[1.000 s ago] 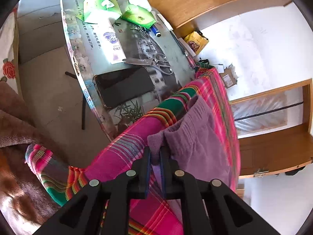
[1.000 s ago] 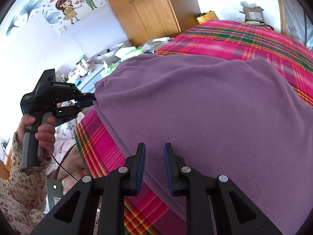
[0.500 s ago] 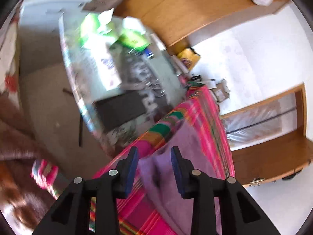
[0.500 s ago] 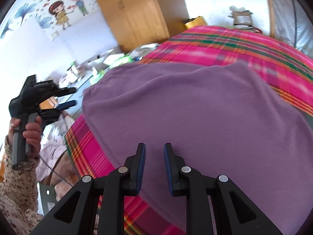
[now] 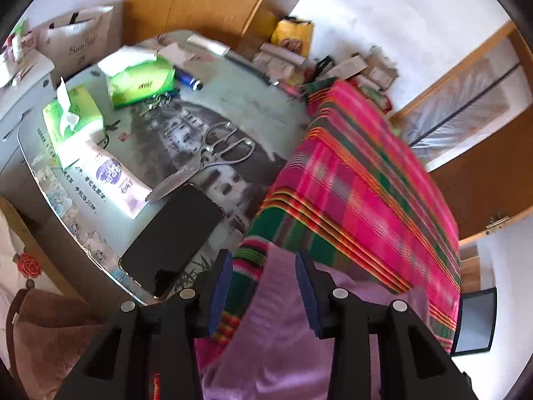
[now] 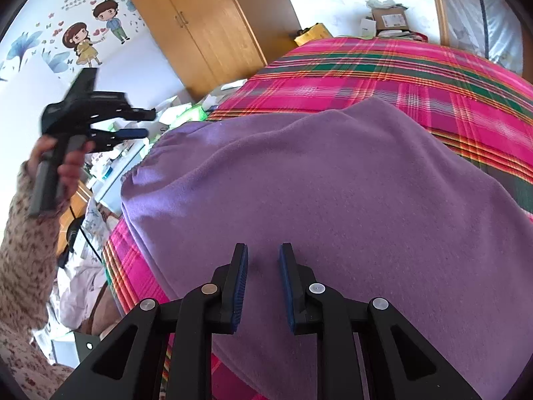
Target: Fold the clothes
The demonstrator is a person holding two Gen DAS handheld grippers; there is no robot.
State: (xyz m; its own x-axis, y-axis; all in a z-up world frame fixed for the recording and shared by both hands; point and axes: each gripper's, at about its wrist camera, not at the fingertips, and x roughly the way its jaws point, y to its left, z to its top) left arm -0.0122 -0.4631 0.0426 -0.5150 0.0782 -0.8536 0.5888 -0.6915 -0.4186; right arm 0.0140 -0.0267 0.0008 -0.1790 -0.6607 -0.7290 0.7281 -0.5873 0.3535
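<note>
A purple fleece garment lies flat on a bed with a pink and green plaid cover. My right gripper is open and empty, just above the garment's near part. My left gripper is open and empty, above the garment's corner at the bed's edge. It also shows in the right wrist view, held in the air to the left of the garment and apart from it.
Beside the bed stands a glass-topped table with a black phone, scissors, tissue packs and small items. A wooden wardrobe stands behind. Boxes lie on the floor past the bed.
My left gripper has opened, let go of the garment's corner and lifted away from it. The garment now lies flat. My right gripper has opened a little wider.
</note>
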